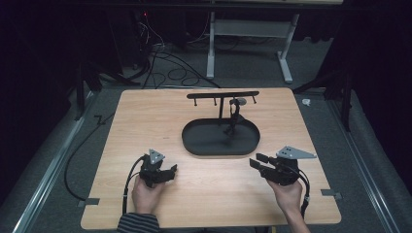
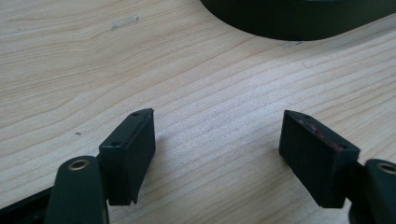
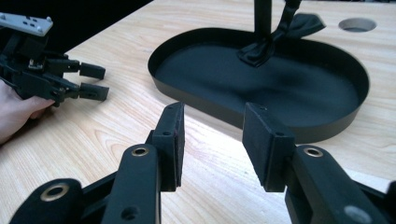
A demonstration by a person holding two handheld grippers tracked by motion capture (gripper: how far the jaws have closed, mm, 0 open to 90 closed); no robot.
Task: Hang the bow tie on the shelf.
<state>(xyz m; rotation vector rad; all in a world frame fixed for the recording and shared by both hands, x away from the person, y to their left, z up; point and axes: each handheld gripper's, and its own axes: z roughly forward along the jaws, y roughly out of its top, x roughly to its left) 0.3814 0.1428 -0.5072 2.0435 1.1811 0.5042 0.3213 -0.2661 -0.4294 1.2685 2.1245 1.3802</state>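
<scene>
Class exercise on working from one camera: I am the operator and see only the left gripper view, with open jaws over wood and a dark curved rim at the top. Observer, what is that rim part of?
Observer: A shallow black oval tray, in the middle of the wooden table.
Operator: Is anything in it?
Observer: A black T-shaped stand rises at its far side, with pegs under the crossbar.
Operator: Anything on the stand?
Observer: A black ribbon hangs from it, and its lower end lies on the tray floor.
</scene>
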